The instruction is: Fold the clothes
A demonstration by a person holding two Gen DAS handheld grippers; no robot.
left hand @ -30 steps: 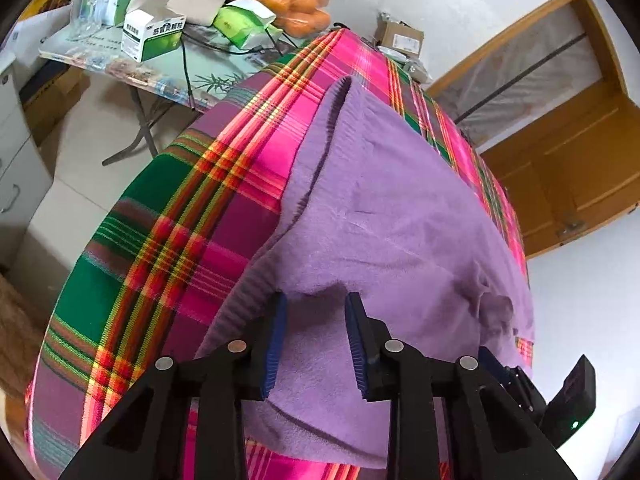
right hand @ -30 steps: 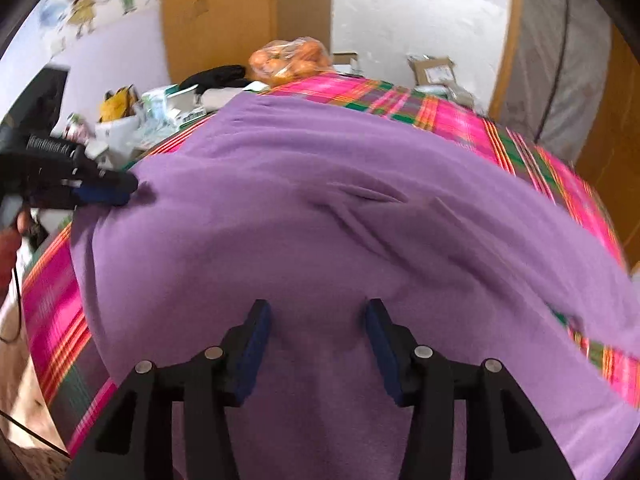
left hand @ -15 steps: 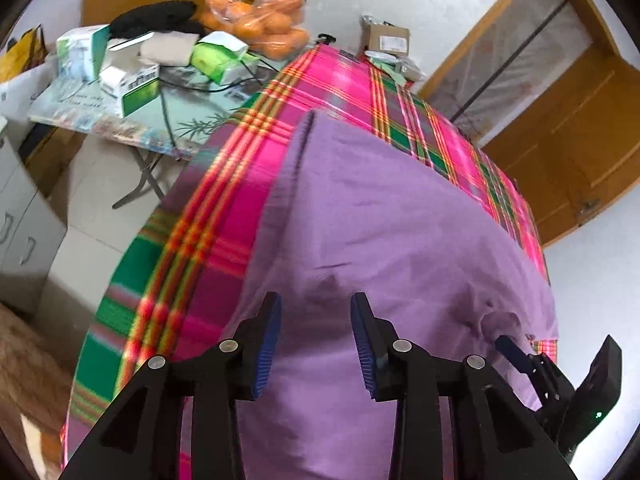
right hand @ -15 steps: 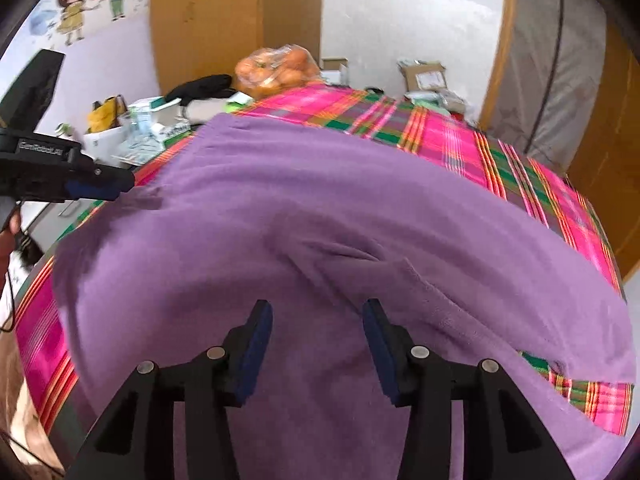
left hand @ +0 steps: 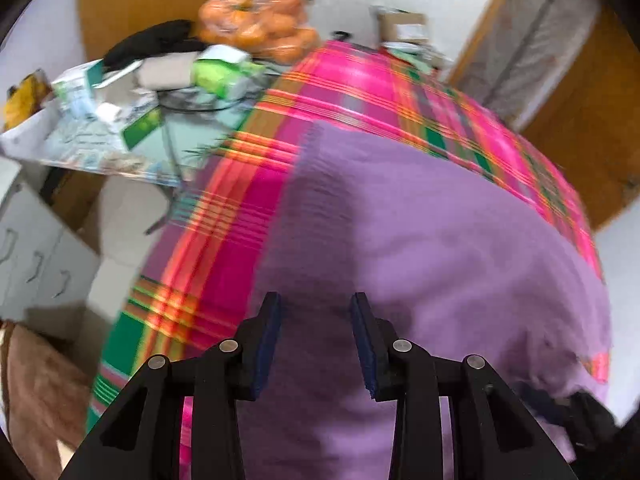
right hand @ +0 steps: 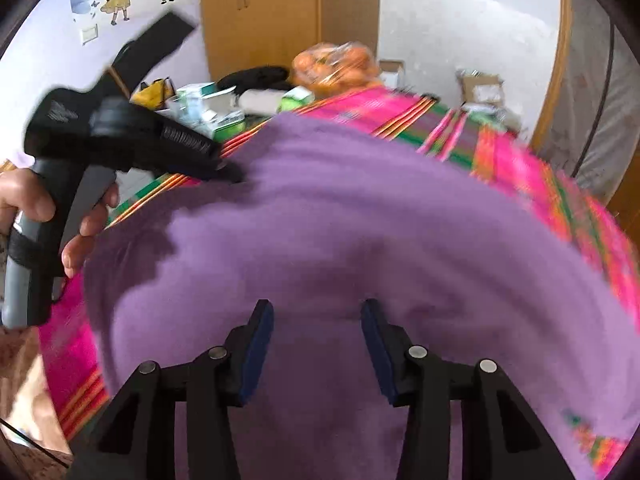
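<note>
A purple knit garment [left hand: 420, 248] lies spread over a table with a pink, green and orange plaid cloth [left hand: 360, 88]. My left gripper [left hand: 314, 308] hangs open above the garment's left part, nothing between its blue pads. My right gripper [right hand: 316, 316] is open too, over the garment [right hand: 360, 232] near its front edge. In the right wrist view the left gripper [right hand: 230, 170] shows from the side, held by a hand [right hand: 36, 204], its tip over the garment's left edge. Both views are motion-blurred.
A side table [left hand: 100, 148] left of the plaid cloth carries boxes, a black item and a bag of oranges [left hand: 260, 28]. White drawers [left hand: 36, 264] stand on the floor at left. Wooden doors [left hand: 592, 112] lie behind on the right, a wooden cabinet [right hand: 280, 12] at the back.
Both grippers have lifted and pulled back from the garment, tilting up so more of the room shows. The garment now lies flatter. Both stay open.
</note>
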